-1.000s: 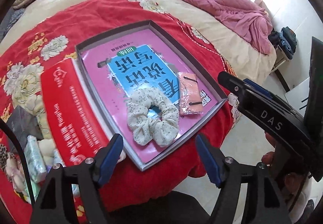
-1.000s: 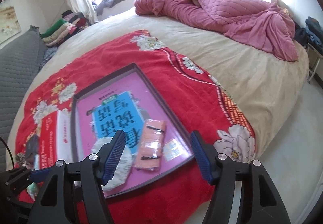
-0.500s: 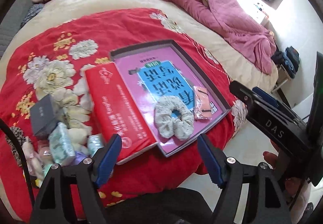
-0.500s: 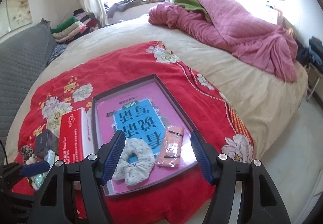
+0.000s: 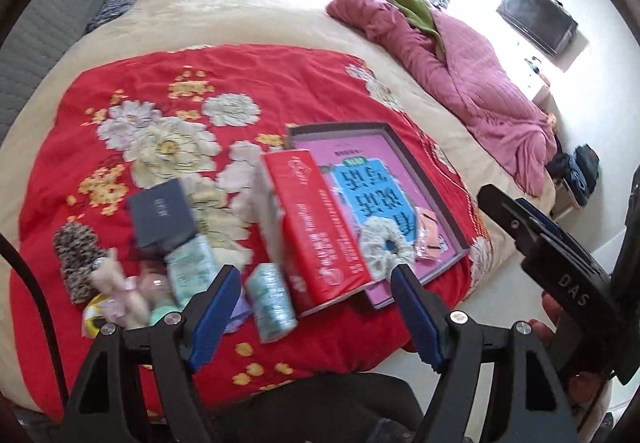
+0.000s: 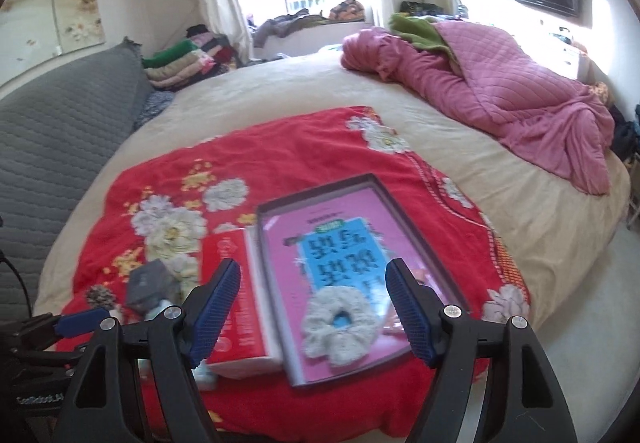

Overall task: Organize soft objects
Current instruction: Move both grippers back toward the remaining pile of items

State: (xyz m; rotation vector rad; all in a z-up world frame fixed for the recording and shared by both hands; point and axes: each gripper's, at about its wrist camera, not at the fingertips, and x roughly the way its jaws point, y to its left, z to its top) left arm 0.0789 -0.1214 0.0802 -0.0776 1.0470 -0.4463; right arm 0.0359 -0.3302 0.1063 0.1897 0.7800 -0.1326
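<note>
A pale floral scrunchie point(image 5: 384, 243) point(image 6: 340, 323) lies in a shallow grey tray point(image 5: 340, 127) point(image 6: 316, 191) lined with a pink and blue book cover. An orange packet point(image 5: 426, 239) lies beside it. Left of the tray stand a red box point(image 5: 320, 227) point(image 6: 224, 247) and a dark grey box point(image 5: 162, 215), with a leopard scrunchie point(image 5: 76, 255), tissue packs point(image 5: 272, 299) and a small plush toy point(image 5: 120, 283). My left gripper point(image 5: 314, 283) hovers open and empty above the bed's near edge. My right gripper point(image 6: 312, 271) is opening, with nothing between its fingers, raised over the tray.
Everything rests on a red flowered cloth point(image 6: 280, 147) over a beige bed. A crumpled pink quilt point(image 6: 500, 91) lies far right, a grey padded headboard point(image 6: 60, 131) and folded clothes point(image 6: 184, 59) on the left. Floor point(image 6: 580, 323) drops off at the right.
Both grippers have drawn back and upward from the tray, so it looks smaller. The left view has swung left, bringing the pile of small items into sight. The right jaws stand slightly wider.
</note>
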